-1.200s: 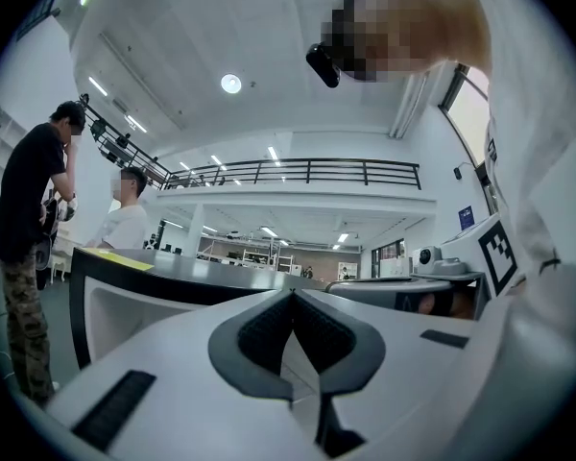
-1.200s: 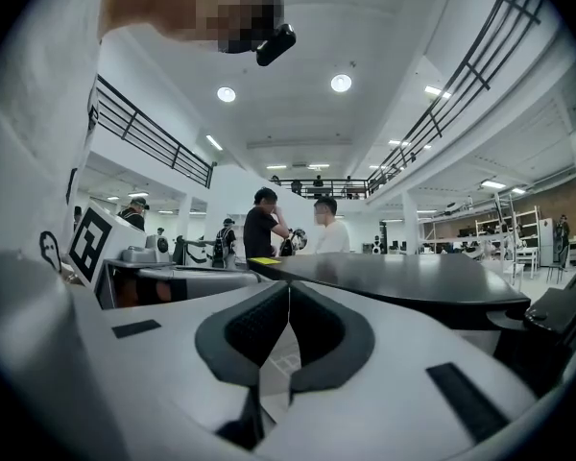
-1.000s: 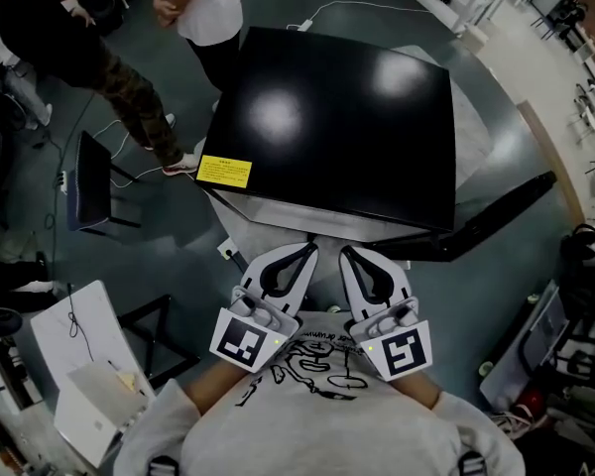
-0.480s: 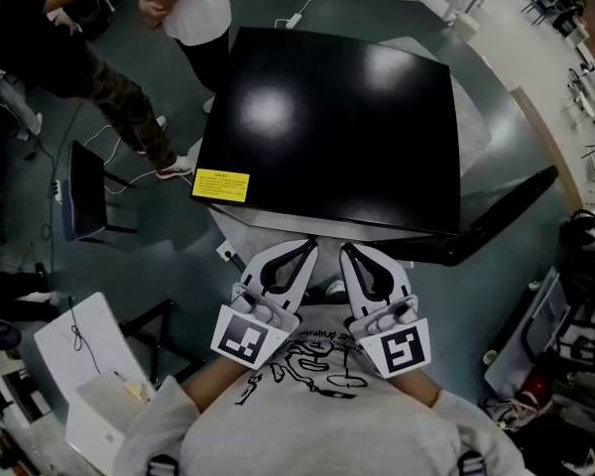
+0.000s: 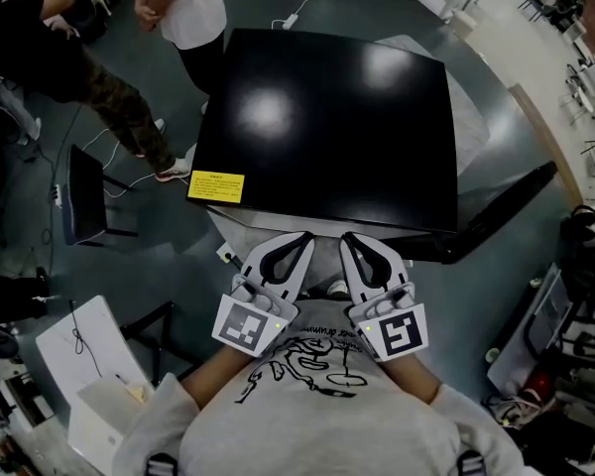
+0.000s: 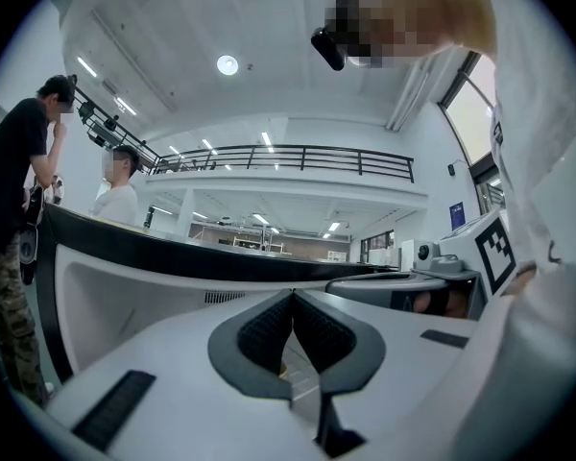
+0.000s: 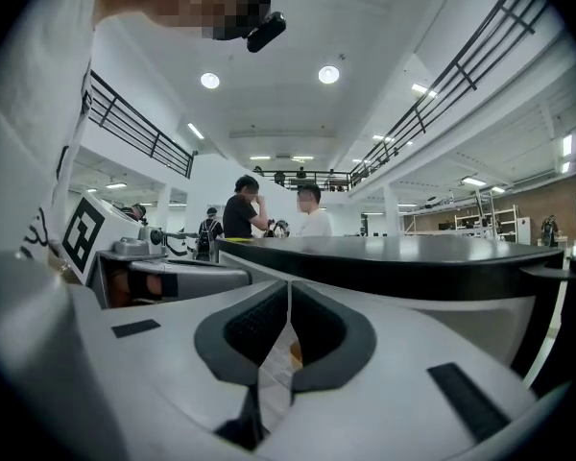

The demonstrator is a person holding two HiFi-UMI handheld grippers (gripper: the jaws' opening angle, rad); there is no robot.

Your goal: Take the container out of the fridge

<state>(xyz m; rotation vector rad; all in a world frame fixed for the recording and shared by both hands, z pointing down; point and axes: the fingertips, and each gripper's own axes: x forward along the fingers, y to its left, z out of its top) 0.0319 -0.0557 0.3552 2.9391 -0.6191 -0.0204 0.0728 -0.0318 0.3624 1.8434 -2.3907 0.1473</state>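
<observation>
Fingers are pressing together, empty, on left gripper point(image 5: 304, 239) and right gripper point(image 5: 348, 239), probably waiting at fridge point(image 5: 327, 117) before reaching inside.

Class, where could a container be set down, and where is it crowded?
Free: the glossy black fridge top, bare apart from a yellow sticker at its edge. Crowded: the floor to its left, with a black chair and two people.

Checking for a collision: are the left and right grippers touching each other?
Apart. The head view shows a clear gap between the left gripper and right gripper.
</observation>
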